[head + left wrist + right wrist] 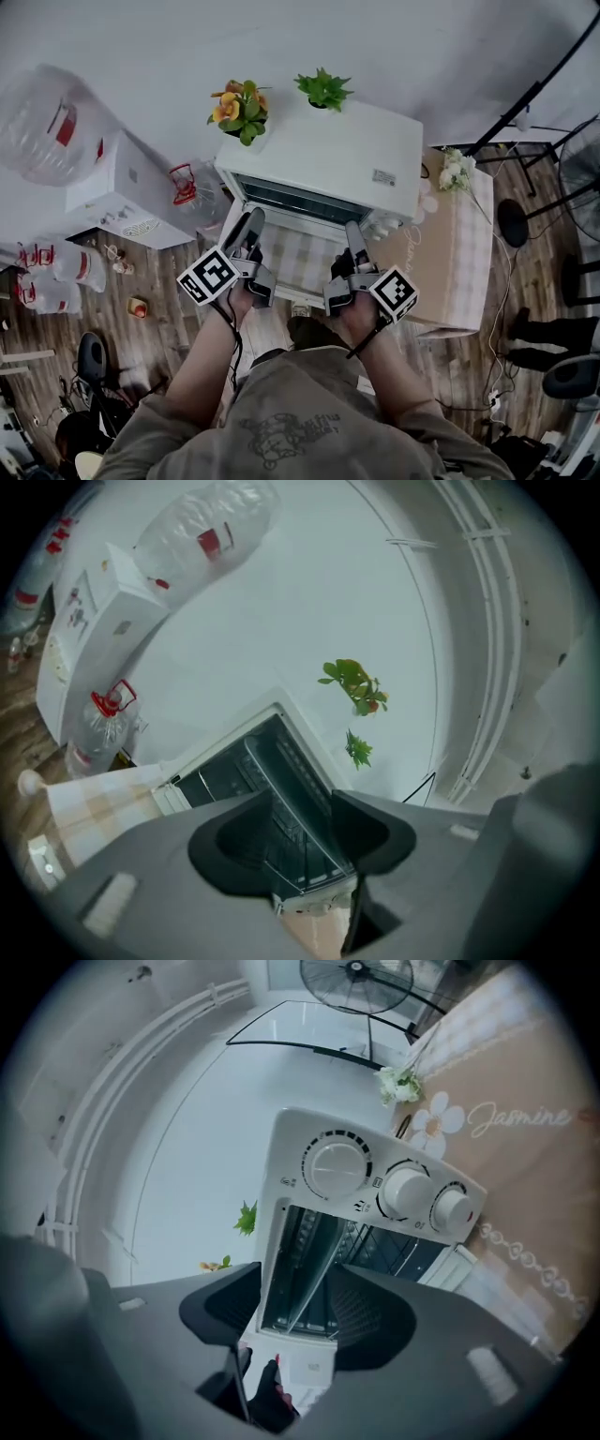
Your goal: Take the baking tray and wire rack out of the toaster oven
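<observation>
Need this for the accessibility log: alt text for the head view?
Seen from above, a person holds the left gripper and right gripper, both empty, out toward the open front of a white toaster oven. The oven sits on a checked-cloth table, with an orange-flowered plant and a green plant on top.

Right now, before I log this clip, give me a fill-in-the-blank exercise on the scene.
The toaster oven has its door ___.
Its panel carries ___ knobs.
By its top stand ___ potted plants.
Neither the left gripper nor the right gripper grips anything; both sets of jaws stand ___.
Missing: open; three; two; open.
</observation>
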